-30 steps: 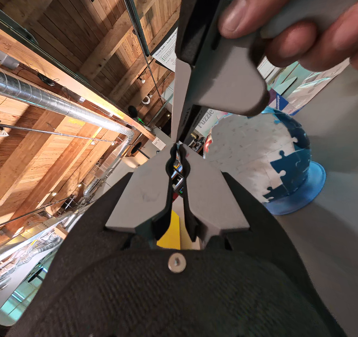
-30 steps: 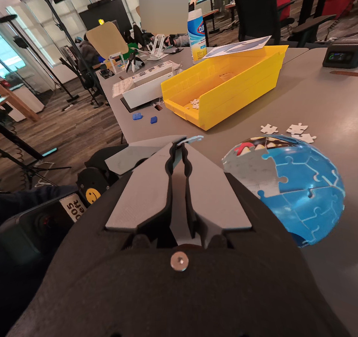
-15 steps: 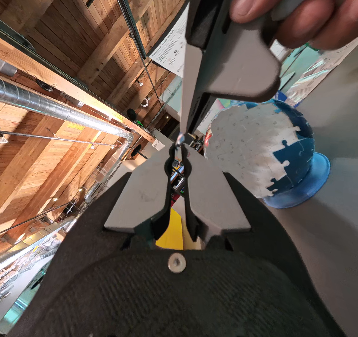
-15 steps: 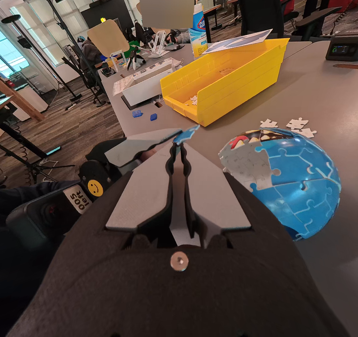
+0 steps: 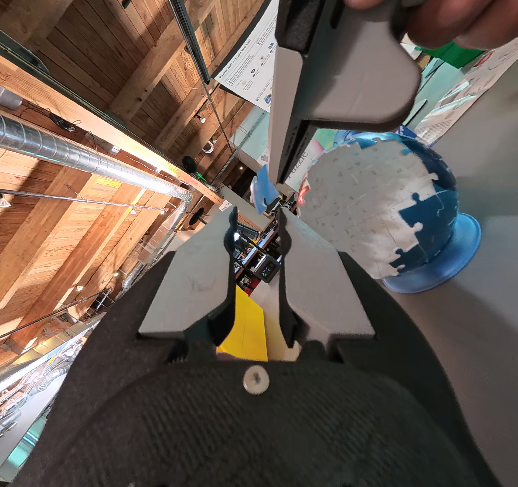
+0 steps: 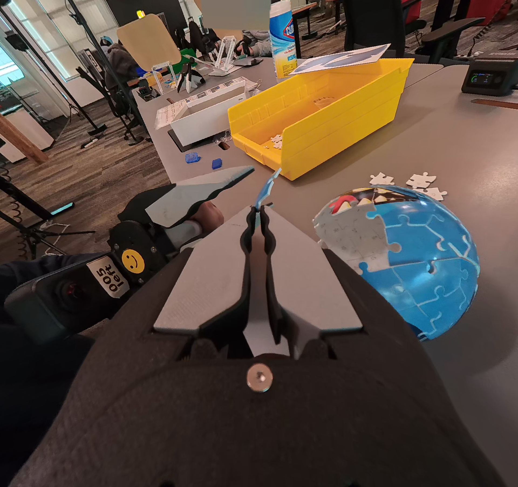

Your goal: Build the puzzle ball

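The half-built puzzle ball (image 6: 420, 249), blue with a grey-white patch, sits on a blue stand (image 5: 448, 271) on the grey table (image 6: 462, 143). It also shows in the left wrist view (image 5: 378, 210). My right gripper (image 6: 258, 210) is shut on a blue puzzle piece (image 6: 266, 190) that sticks out past its tips, left of the ball. In the left wrist view that piece (image 5: 263, 193) hangs at the right gripper's tips (image 5: 276, 179), just above my left gripper (image 5: 256, 215). My left gripper is open and empty. One of its fingers (image 6: 201, 190) shows in the right wrist view.
Three loose white pieces (image 6: 406, 182) lie behind the ball. A yellow bin (image 6: 336, 126) with a few pieces stands beyond, with a white box (image 6: 207, 115), a wipes canister (image 6: 281, 39) and a small dark device (image 6: 490, 81). The table edge (image 6: 165, 165) is to the left. Both grippers' tips are close together, under 4 cm apart.
My left gripper has opened and let go of the blue piece. The right gripper now holds the piece alone, and the two grippers have drawn slightly apart.
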{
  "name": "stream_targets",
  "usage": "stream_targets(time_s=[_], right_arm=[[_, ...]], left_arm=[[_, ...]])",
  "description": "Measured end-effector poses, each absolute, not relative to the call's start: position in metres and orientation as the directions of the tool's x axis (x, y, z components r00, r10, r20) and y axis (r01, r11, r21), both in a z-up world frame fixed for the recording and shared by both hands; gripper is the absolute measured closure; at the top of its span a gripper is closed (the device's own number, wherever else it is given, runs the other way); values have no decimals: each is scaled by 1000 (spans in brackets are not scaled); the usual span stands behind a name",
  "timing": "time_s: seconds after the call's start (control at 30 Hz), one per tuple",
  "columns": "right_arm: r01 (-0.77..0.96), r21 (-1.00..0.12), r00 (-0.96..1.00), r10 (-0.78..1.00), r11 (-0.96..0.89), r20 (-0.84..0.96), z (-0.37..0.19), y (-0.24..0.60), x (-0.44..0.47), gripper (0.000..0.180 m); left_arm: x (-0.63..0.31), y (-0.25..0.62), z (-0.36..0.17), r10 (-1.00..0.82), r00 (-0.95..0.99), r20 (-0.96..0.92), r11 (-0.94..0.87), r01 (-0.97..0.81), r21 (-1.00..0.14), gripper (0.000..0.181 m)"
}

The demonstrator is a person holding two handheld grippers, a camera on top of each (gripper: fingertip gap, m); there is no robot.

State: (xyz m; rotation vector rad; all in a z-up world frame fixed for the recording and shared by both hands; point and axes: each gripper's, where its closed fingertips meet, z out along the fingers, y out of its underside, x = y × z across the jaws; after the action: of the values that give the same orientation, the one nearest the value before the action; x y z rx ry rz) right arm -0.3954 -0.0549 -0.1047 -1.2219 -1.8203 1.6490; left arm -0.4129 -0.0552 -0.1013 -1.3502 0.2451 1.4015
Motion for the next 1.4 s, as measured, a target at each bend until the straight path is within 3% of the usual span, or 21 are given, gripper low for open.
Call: stream_targets(time_s=[0.3, 0.43, 0.57, 0.7, 0.8, 1.07, 1.23, 1.4], right_arm=[[356, -934, -559, 796, -24, -233, -113, -66, -398, 180], [367, -930, -562, 803, 27, -198, -119, -70, -399, 180], [379, -922, -571, 804, 83, -163, -126, -74, -399, 180], [382, -910, -591, 799, 161, -106, -133, -83, -398, 180], [379, -894, -617, 785, 240, -51, -139, -91, -396, 180], [374, -851, -678, 734, 368, 20, -152, -107, -392, 180], [379, -844, -675, 737, 380, 28, -158, -106, -396, 180], [397, -845, -668, 744, 358, 1, -163, -102, -400, 180]], left_arm=[[-421, -70, -115, 514, 319, -796, -386, -743, -547, 146], [-418, -81, -130, 427, 525, -737, -330, -668, -667, 144], [-413, -96, -147, 216, 827, -520, -295, -452, -842, 141], [-406, -112, -140, -39, 990, -138, -237, -143, -961, 136], [-419, -119, -128, -164, 986, 13, -224, -25, -974, 137], [-414, -107, -149, -422, 904, 66, -320, -80, -944, 134], [-409, -101, -152, -481, 872, 95, -290, -56, -955, 166], [-410, -104, -154, -489, 866, 106, -264, -31, -964, 173]])
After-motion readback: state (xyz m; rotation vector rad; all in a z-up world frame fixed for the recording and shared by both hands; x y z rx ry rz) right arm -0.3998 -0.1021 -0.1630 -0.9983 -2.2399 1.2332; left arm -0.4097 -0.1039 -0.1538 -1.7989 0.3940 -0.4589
